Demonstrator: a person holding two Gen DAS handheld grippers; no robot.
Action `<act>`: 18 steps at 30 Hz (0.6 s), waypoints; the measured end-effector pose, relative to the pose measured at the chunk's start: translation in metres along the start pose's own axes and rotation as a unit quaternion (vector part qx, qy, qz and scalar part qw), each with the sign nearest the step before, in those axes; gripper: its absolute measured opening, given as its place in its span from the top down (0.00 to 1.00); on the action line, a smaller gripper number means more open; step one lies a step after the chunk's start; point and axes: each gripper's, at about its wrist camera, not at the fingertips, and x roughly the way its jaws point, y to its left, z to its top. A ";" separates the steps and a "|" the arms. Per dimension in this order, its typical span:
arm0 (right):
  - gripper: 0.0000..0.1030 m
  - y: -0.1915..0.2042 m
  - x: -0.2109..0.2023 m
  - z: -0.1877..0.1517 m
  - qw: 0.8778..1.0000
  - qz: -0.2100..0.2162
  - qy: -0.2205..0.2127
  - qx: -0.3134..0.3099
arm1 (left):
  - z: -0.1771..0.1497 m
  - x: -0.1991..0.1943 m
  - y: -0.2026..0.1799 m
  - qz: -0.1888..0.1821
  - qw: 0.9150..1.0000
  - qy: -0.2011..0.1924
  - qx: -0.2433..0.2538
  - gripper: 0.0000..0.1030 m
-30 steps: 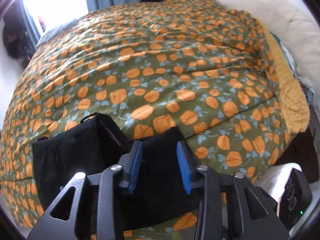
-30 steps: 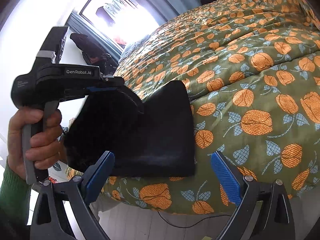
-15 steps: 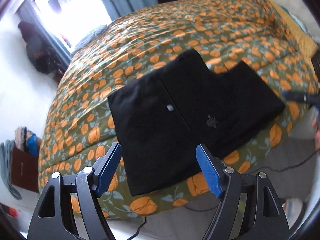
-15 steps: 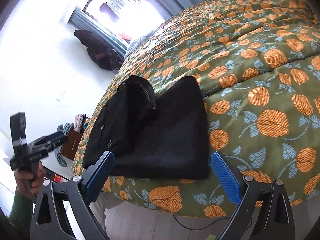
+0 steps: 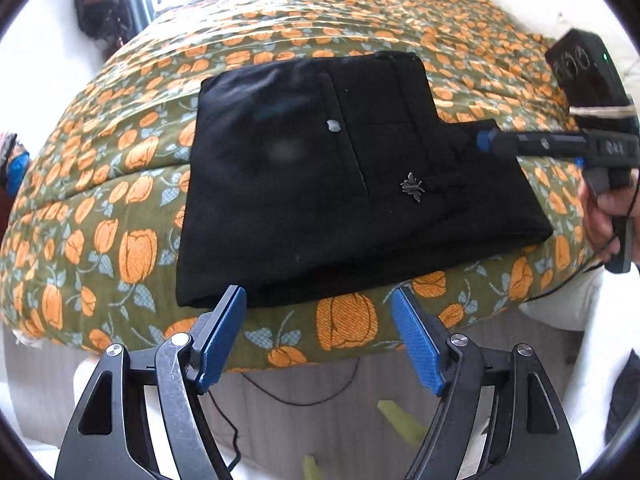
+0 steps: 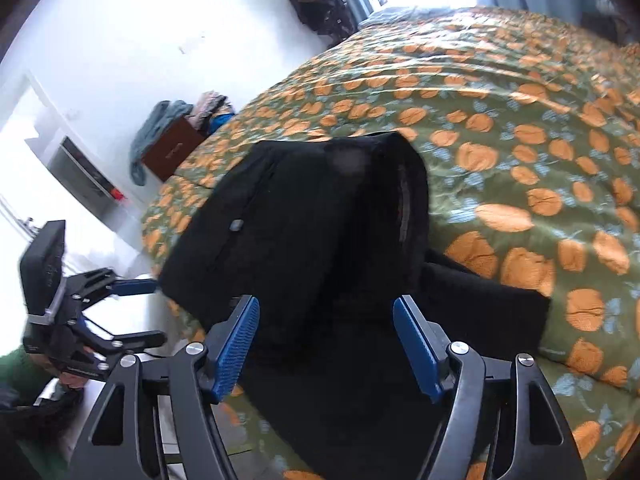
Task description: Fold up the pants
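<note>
Black pants (image 5: 320,184) folded into a thick stack, lying on the near edge of the bed, on the green bedspread with orange tulips (image 5: 132,248). Small grey button (image 5: 333,125) and a little metal emblem (image 5: 413,187) showing on the top layer.

Left gripper (image 5: 318,334) hanging just off the near edge of the stack, blue pads spread wide, nothing between them, not touching the cloth. Dark cable (image 5: 304,396) trailing down below the mattress edge.

Right gripper (image 6: 326,344) also spread apart and empty, held low over the right end of the pants, fabric filling the gap in its own view but not pinched. Seen from the left wrist view, coming in from the right with the blue tip (image 5: 486,141) right at the stack's far right corner; touching or not, can't tell.

Brown box with clothes piled on top (image 6: 172,148) by the white wall on the far left.
</note>
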 end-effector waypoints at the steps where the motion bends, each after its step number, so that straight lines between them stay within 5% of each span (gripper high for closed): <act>1: 0.31 0.002 0.003 -0.001 0.999 0.040 0.012 0.011 | -0.001 0.000 0.002 -0.003 1.000 -0.002 -0.006 0.24; 4: 0.31 0.014 0.016 -0.013 0.996 0.074 0.034 0.029 | -0.003 0.001 0.004 -0.011 1.000 -0.002 -0.020 0.24; 7: 0.33 0.019 0.036 -0.018 0.996 0.057 0.044 0.044 | -0.002 -0.003 0.001 -0.009 1.000 -0.008 -0.017 0.24; 11: 0.50 0.021 0.052 -0.013 0.997 -0.001 0.066 0.047 | 0.000 -0.014 -0.001 -0.008 1.000 -0.027 -0.010 0.24; 16: 0.57 0.025 0.057 -0.004 0.995 -0.002 0.095 0.020 | 0.002 -0.015 0.001 -0.003 0.999 -0.030 -0.010 0.24; 18: 0.77 0.024 0.055 -0.001 0.995 0.001 0.094 0.027 | 0.004 -0.017 0.002 -0.007 0.999 -0.034 -0.015 0.24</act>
